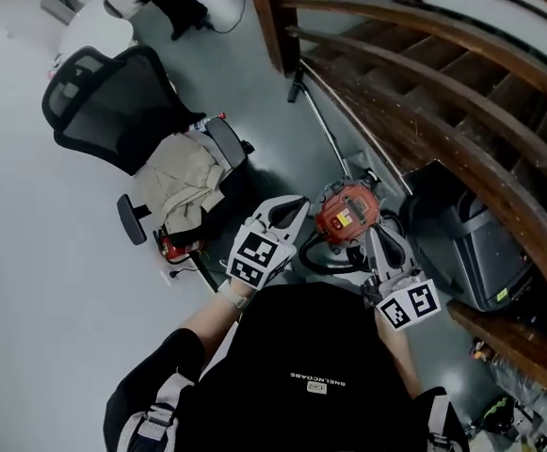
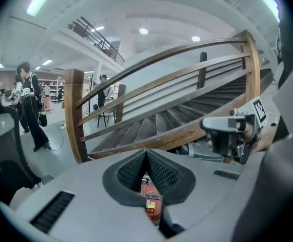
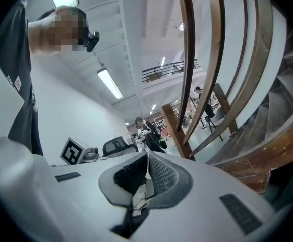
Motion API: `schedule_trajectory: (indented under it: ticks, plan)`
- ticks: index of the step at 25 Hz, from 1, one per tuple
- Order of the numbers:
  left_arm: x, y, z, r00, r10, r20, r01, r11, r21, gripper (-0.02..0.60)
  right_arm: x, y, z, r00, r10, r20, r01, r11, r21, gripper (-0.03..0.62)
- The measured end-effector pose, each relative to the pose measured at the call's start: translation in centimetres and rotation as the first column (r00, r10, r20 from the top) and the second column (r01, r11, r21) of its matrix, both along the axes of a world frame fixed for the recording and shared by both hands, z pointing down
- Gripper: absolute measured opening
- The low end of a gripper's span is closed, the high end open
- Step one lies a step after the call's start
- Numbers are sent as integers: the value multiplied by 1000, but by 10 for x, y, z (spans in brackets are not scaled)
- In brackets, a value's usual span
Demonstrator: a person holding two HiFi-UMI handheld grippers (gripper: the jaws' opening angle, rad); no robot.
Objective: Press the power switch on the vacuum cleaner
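The vacuum cleaner (image 1: 347, 211) stands on the floor beside the stairs, a round red-orange top with a yellow label and a black hose looped around it. My left gripper (image 1: 301, 203) is shut, its tips just left of the red top and apart from it. In the left gripper view a strip of the red vacuum top (image 2: 152, 203) shows below the closed left gripper (image 2: 146, 151). My right gripper (image 1: 373, 234) is shut too, at the vacuum's near right side. The right gripper (image 3: 147, 156) points up along the stair rails and holds nothing. The power switch cannot be made out.
A black office chair (image 1: 110, 104) draped with beige cloth (image 1: 185, 183) stands to the left. Wooden stairs with a curved railing (image 1: 461, 83) run along the right. A dark bin (image 1: 469, 243) sits right of the vacuum, whose metal wand (image 1: 324, 128) leans toward the stair post. People stand far off (image 2: 29, 105).
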State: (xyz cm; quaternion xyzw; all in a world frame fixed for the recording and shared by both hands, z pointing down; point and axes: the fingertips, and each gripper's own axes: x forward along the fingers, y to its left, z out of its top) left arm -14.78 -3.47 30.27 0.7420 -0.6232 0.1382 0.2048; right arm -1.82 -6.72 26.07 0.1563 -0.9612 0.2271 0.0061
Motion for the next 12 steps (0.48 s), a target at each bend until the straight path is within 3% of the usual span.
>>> schedule_trajectory:
  ticks: [12]
  plan:
    - [-31,76,-75,983,-184,9,181,977,113,14,-49,43,-37,981,-190,38,186,979,79,29]
